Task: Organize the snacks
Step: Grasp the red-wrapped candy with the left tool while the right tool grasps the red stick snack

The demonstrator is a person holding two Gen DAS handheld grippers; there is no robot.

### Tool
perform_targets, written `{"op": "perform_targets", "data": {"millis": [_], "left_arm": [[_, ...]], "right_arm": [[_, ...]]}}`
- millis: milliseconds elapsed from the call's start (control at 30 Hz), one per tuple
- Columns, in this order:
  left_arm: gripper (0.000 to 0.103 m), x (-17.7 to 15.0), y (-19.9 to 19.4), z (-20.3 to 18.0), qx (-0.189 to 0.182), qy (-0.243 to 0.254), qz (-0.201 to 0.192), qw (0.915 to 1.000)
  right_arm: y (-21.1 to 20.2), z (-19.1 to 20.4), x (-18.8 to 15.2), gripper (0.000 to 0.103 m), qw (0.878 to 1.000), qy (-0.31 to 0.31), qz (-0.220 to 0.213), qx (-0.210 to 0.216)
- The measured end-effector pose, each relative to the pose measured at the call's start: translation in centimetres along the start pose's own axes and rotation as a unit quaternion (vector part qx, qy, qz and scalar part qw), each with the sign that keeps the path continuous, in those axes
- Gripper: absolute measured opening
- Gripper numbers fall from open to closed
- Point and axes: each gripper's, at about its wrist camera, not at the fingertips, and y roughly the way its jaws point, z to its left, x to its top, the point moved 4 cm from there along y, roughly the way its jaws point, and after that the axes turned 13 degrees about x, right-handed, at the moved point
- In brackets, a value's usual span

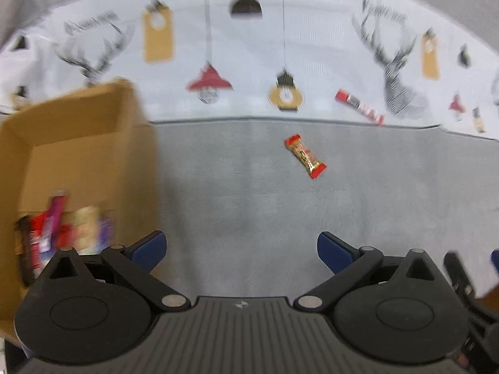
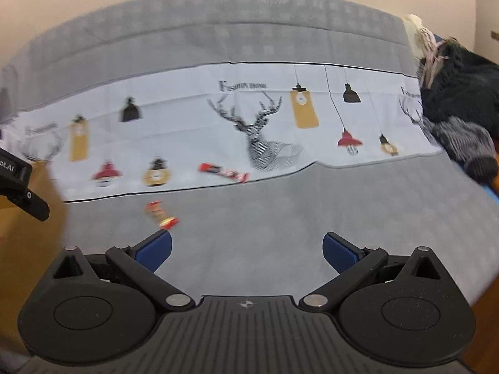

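Several wrapped snacks [image 1: 62, 230] are already sitting in the cardboard box [image 1: 78, 131], while both the left tool [image 1: 241, 251] and right tool [image 2: 246, 251] are hanging open and empty, leaving a gold-and-red bar [image 1: 305, 155] on the grey cover and a red bar [image 1: 359, 106] on the printed cloth [image 2: 187, 124] waiting.
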Motion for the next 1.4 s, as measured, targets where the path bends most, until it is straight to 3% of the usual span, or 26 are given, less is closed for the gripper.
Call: {"op": "perform_targets", "data": {"millis": [167,300,433,567,700,800,867,900,933,967,1000,1133,1267,1400], "left_arm": [[0.103,4.5,7.6,-5.3,0.004,-0.018,0.053,0.9984],[0.103,6.7,12.7,-7.9,0.005,-0.031,0.091,0.9953],[0.103,8.4,16.7,-9.0,0.006,-0.047,0.112,0.9926],[0.103,8.5,17.5,-8.6,0.009,-0.06,0.106,0.9925],[0.103,8.7,17.8,-8.5,0.011,-0.053,0.11,0.9924],[0.101,8.9,17.8,-8.1,0.014,-0.068,0.117,0.9907],[0.087,9.3,17.3,-7.5,0.019,-0.075,0.106,0.9914],[0.068,9.3,16.7,-7.2,0.016,-0.072,0.093,0.9929],[0.032,9.4,16.2,-7.0,0.012,-0.063,0.079,0.9948],[0.021,9.5,15.8,-6.9,0.007,-0.055,0.072,0.9959],[0.02,9.4,15.7,-6.6,0.0,-0.05,0.074,0.996],[0.019,8.5,14.8,-4.6,-0.013,-0.038,0.071,0.9967],[0.019,6.9,11.1,-1.9,-0.044,-0.026,0.039,0.998],[0.019,5.1,5.5,1.1,-0.079,-0.025,0.004,0.9966]], "right_arm": [[10.8,-4.3,2.8,0.102,0.999,-0.026,0.024,0.02],[18.1,-4.9,3.5,0.102,0.995,-0.08,0.049,0.039],[23.7,-4.4,3.7,0.102,0.99,-0.092,0.068,0.079],[28.2,-4.0,4.4,0.102,0.989,-0.097,0.086,0.075],[29.9,-3.3,5.5,0.102,0.989,-0.101,0.067,0.09],[30.4,-2.4,5.8,0.102,0.986,-0.124,0.06,0.095],[30.2,-1.7,5.9,0.088,0.982,-0.135,0.059,0.118],[29.8,-1.3,5.8,0.063,0.978,-0.14,0.06,0.14],[29.4,-0.8,5.7,0.035,0.975,-0.148,0.061,0.155],[29.0,-0.2,5.5,0.024,0.973,-0.16,0.064,0.153],[28.7,0.2,5.4,0.015,0.973,-0.164,0.07,0.148],[26.3,0.2,4.8,0.012,0.983,-0.106,0.074,0.13],[20.7,-0.3,5.4,0.012,0.993,-0.026,0.025,0.116],[12.9,1.2,6.2,0.012,0.993,0.025,-0.033,0.111]]}}
